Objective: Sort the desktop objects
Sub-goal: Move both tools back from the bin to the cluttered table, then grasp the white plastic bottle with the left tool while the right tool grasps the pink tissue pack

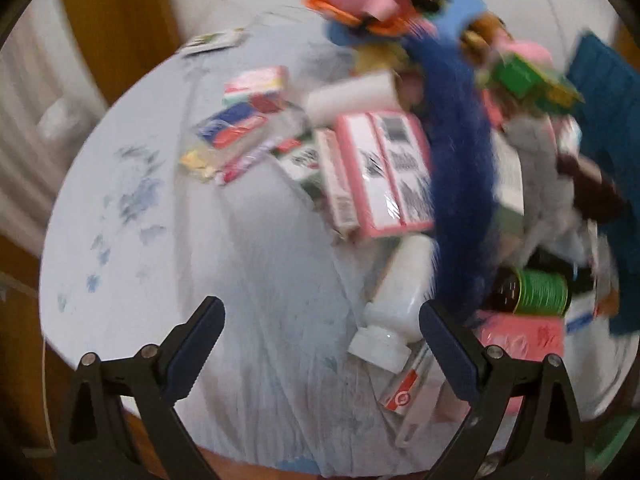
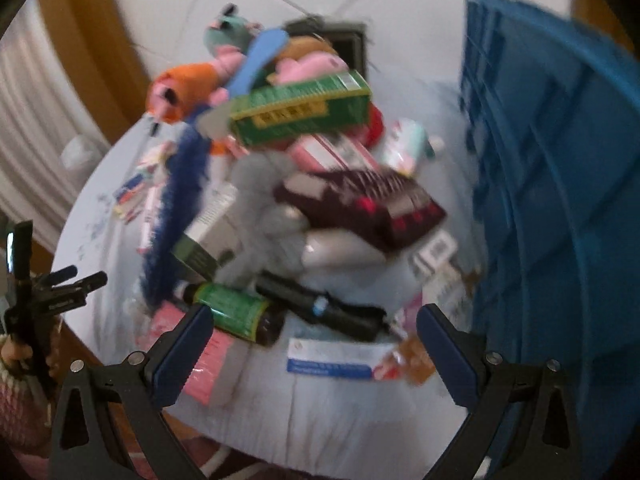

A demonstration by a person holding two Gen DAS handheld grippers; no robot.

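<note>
The left gripper (image 1: pixel 322 320) hangs over the round table (image 1: pixel 248 264), fingers spread wide and holding nothing, just beside a white bottle (image 1: pixel 396 296) lying on its side. The right gripper (image 2: pixel 314 330) is likewise wide and empty above a green-labelled dark bottle (image 2: pixel 236 312). The heap of objects (image 2: pixel 304 184) sits mid-table. Only the right wrist view shows the blue crate (image 2: pixel 552 184) fully; only the left shows the pink box (image 1: pixel 384 168) clearly. Both views are blurred.
</note>
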